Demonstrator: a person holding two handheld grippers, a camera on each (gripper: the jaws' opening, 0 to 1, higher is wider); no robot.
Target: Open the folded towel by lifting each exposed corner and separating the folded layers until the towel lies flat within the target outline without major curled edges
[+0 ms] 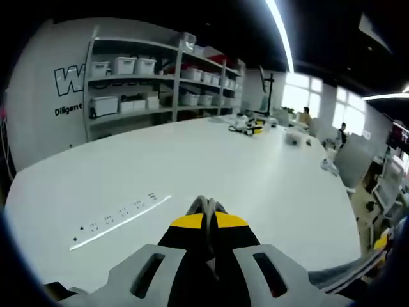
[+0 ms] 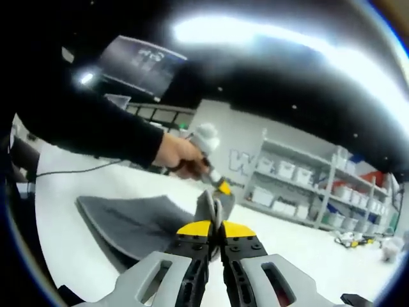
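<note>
Two grippers, each clamped on a raised corner of the grey towel (image 2: 137,220). Right gripper (image 2: 215,225) pinches a fold; left gripper (image 1: 206,214) likewise, held by a hand (image 2: 179,155) (black sleeve). Towel's remainder lies on the white table (image 1: 255,166) below, beside a power strip (image 1: 118,219).

The tabletop (image 1: 211,160) is a large white surface. A white power strip (image 1: 121,219) lies flat on it, set diagonally, with its sockets facing up. Small yellow and white items (image 1: 250,125) sit near the far edge, too blurred to identify. In the right gripper view, the gray towel (image 2: 131,220) rests partly on the tabletop (image 2: 64,243), and a thin dark cable (image 2: 80,169) runs across the surface beyond it.
</note>
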